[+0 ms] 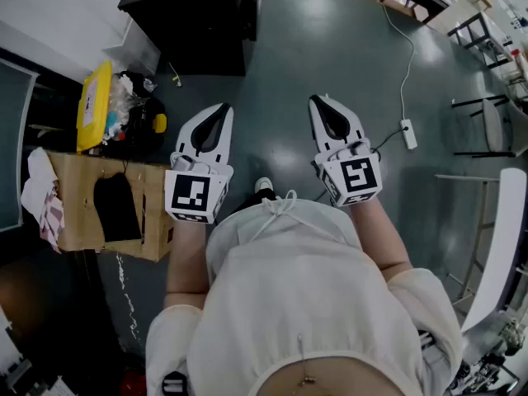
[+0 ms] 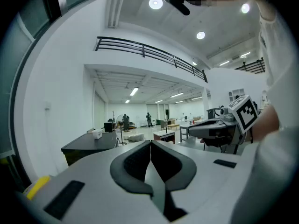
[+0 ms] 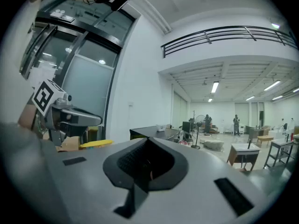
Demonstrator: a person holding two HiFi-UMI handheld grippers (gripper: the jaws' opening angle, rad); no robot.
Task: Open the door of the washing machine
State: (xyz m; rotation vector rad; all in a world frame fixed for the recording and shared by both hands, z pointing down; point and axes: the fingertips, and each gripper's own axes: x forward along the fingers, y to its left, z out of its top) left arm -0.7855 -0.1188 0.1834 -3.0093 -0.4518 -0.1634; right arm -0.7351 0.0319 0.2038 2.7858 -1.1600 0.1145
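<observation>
No washing machine or door shows in any view. In the head view a person in a white top holds both grippers out level over the grey floor, side by side. My left gripper (image 1: 221, 108) has its jaws together with nothing between them; its own view shows the dark pads meeting at the left gripper (image 2: 150, 143) tip. My right gripper (image 1: 322, 101) is shut too and empty, as the right gripper (image 3: 148, 140) tip shows in its own view. Each gripper's marker cube appears in the other's view.
A cardboard box (image 1: 107, 209) with a yellow lid (image 1: 93, 106) and clutter behind it stands at the left. A black table (image 1: 194, 15) is ahead to the left. A white power strip (image 1: 407, 133) with its cable lies on the floor at the right, near metal chairs (image 1: 487, 122).
</observation>
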